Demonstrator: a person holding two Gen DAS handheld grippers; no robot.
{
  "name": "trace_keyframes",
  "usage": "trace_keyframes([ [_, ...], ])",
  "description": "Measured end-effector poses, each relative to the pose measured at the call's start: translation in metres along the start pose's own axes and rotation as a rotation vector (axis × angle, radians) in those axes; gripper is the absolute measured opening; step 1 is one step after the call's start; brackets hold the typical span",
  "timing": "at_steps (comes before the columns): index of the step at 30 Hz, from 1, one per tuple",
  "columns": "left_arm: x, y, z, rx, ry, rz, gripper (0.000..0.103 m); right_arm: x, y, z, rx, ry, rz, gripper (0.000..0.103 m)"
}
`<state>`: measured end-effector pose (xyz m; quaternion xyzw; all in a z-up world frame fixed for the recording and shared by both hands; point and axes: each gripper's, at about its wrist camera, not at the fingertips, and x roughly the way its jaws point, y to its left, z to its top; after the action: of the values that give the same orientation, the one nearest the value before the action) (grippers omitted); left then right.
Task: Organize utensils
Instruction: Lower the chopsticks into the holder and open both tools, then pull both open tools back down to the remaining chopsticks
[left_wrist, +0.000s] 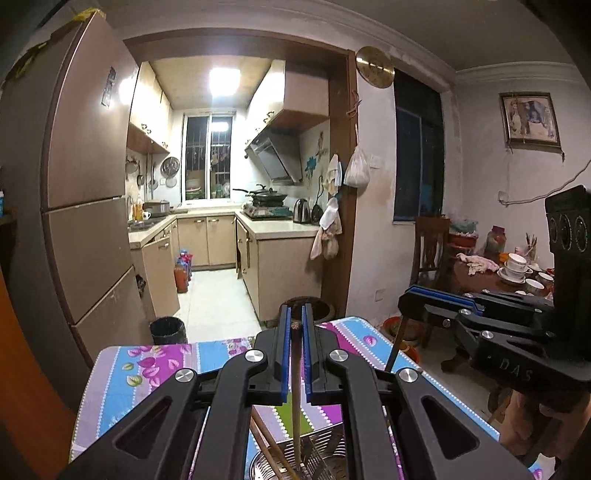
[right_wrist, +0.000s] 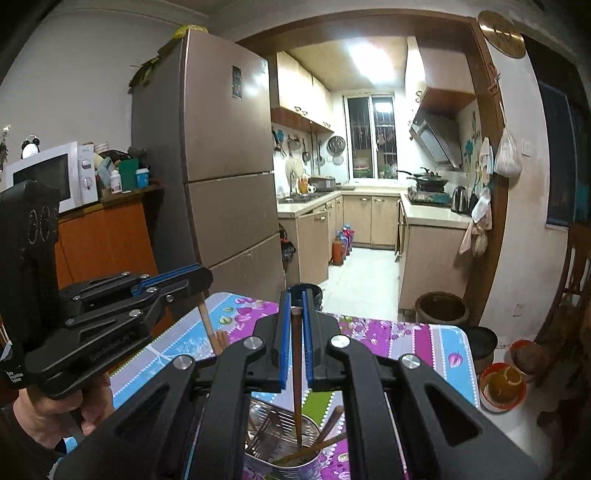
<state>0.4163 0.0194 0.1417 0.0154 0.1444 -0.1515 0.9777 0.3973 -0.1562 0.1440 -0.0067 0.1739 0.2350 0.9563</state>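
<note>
Each closed on one chopstick, the left gripper (left_wrist: 296, 325) and right gripper (right_wrist: 295, 308) lower them into the part-filled steel holder (right_wrist: 284, 439).

Looking forward along each gripper's fingers from close above the floral-clothed table (left_wrist: 155, 369), facing the kitchen doorway, left view from the left, right view from the right, both sharing fridge (right_wrist: 221, 155), kitchen and table
</note>
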Motion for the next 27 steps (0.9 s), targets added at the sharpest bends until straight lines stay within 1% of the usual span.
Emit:
trace_keyframes([
  [1, 0.003, 0.000, -0.001, -0.001, 0.008, 0.004, 0.008, 0.002, -0.002, -0.001, 0.005, 0.001, -0.004, 0.005],
  [2, 0.006, 0.001, -0.002, -0.002, 0.013, 0.010, 0.010, 0.002, -0.004, -0.001, 0.009, 0.002, -0.007, 0.005],
  [3, 0.006, 0.002, -0.003, -0.003, 0.014, 0.014, 0.014, 0.003, -0.006, -0.001, 0.013, 0.002, -0.014, 0.005],
  [4, 0.007, 0.003, -0.004, -0.006, 0.014, 0.018, 0.022, 0.003, -0.007, -0.001, 0.014, 0.000, -0.018, 0.006],
  [5, 0.008, 0.005, -0.004, -0.010, 0.011, 0.023, 0.025, 0.002, -0.008, 0.000, 0.013, -0.002, -0.021, 0.006],
  [7, 0.008, 0.008, -0.004, -0.016, 0.009, 0.028, 0.026, -0.002, -0.010, 0.002, 0.008, -0.018, -0.029, 0.006],
  [8, 0.008, 0.009, -0.005, -0.019, 0.008, 0.032, 0.029, -0.004, -0.010, 0.003, 0.006, -0.027, -0.033, 0.007],
  [9, 0.008, 0.011, -0.005, -0.022, 0.006, 0.038, 0.031, -0.006, -0.010, 0.004, 0.005, -0.032, -0.034, 0.009],
  [10, 0.008, 0.011, -0.006, -0.025, 0.005, 0.041, 0.034, -0.008, -0.010, 0.005, 0.005, -0.040, -0.035, 0.016],
  [11, 0.008, 0.012, -0.006, -0.027, 0.004, 0.044, 0.036, -0.011, -0.010, 0.006, 0.006, -0.051, -0.038, 0.020],
  [12, 0.008, 0.013, -0.006, -0.028, 0.003, 0.047, 0.038, -0.013, -0.012, 0.007, 0.008, -0.057, -0.038, 0.029],
  [13, 0.007, 0.012, -0.006, -0.028, 0.001, 0.049, 0.043, -0.016, -0.013, 0.008, 0.011, -0.068, -0.039, 0.041],
  [14, 0.007, 0.013, -0.006, -0.027, -0.001, 0.052, 0.048, -0.019, -0.014, 0.008, 0.014, -0.081, -0.039, 0.046],
  [15, 0.006, 0.013, -0.007, -0.027, -0.002, 0.055, 0.049, -0.022, -0.015, 0.008, 0.014, -0.094, -0.047, 0.053],
  [17, 0.004, 0.013, -0.008, -0.026, -0.004, 0.060, 0.052, -0.025, -0.015, 0.007, 0.010, -0.102, -0.057, 0.057],
  [19, 0.000, 0.014, -0.010, -0.030, -0.008, 0.065, 0.057, -0.026, -0.016, 0.005, 0.008, -0.103, -0.060, 0.066],
  [21, -0.003, 0.015, -0.011, -0.029, -0.010, 0.075, 0.060, -0.028, -0.017, 0.002, 0.009, -0.106, -0.064, 0.071],
  [24, -0.012, 0.015, -0.014, -0.025, -0.016, 0.088, 0.064, -0.034, -0.017, 0.000, 0.009, -0.113, -0.073, 0.074],
  [27, -0.029, 0.015, -0.020, -0.018, -0.039, 0.115, 0.073, -0.045, -0.015, -0.003, 0.008, -0.127, -0.084, 0.080],
])
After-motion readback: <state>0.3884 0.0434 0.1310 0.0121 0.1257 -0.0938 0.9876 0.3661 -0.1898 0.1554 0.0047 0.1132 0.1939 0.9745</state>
